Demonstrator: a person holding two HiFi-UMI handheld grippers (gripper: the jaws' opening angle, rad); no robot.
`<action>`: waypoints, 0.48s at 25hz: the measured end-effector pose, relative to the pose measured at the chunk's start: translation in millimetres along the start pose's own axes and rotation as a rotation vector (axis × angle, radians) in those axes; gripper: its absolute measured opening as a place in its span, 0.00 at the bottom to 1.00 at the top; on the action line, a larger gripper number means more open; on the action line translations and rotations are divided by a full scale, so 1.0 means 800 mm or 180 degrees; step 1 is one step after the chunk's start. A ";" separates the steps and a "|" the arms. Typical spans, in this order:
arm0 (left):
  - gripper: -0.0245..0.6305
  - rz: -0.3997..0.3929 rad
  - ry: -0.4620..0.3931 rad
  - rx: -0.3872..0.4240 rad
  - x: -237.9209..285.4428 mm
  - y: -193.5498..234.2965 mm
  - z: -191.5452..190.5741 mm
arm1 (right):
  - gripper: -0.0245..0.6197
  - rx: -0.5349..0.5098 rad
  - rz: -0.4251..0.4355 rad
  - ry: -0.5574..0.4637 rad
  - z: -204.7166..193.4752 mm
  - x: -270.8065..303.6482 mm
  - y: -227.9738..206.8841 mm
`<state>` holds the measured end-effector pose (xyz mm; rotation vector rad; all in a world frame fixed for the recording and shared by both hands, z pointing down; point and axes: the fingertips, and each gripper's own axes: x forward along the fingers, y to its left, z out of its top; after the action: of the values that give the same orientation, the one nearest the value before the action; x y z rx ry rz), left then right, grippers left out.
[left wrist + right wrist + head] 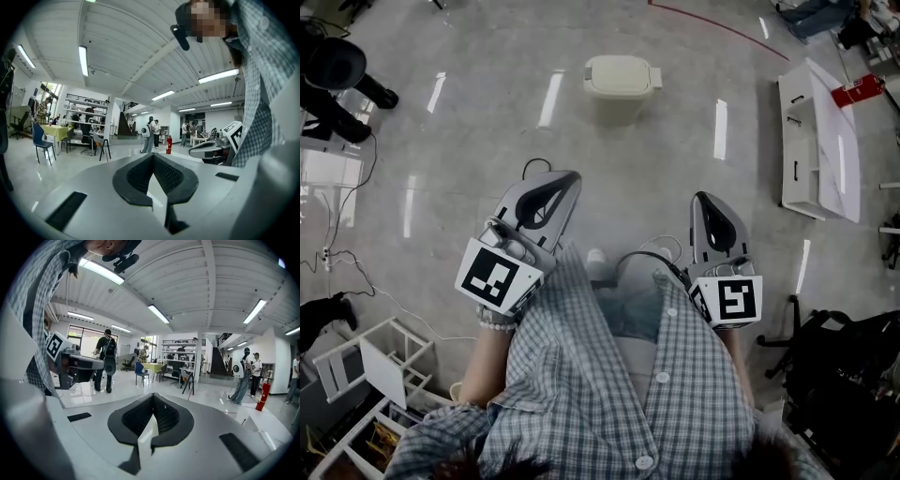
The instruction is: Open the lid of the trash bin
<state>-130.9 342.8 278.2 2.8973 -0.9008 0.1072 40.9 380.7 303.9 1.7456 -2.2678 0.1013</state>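
We are holding the left gripper (570,180) and right gripper (703,199) close to the body, fingers pressed together on nothing. The trash bin (622,94) is standing well ahead on the floor (478,141) with its lid (621,73) down. In our judgement we should be closing in first, then spreading one gripper's fingers at the lid's edge.

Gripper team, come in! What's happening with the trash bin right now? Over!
Left gripper and right gripper both shut, empty, near the body. Cream plastic trash bin ahead, lid down, untouched. Only bare grey floor between.

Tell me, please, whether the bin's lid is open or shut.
Shut: the lid lies flat over the bin, with no opening showing.
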 end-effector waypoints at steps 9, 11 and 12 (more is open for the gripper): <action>0.04 0.0194 0.0027 -0.0062 0.006 0.018 -0.006 | 0.07 0.0001 0.0165 0.0048 -0.006 0.027 -0.007; 0.04 0.0254 0.0038 -0.0065 0.014 0.026 -0.007 | 0.07 0.0004 0.0232 0.0053 -0.008 0.041 -0.012; 0.04 0.0285 0.0045 -0.0071 0.018 0.031 -0.007 | 0.07 0.0002 0.0265 0.0050 -0.007 0.050 -0.014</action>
<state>-133.2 314.7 287.4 2.8324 -1.0226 0.1239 43.6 341.7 318.4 1.6451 -2.3293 0.1318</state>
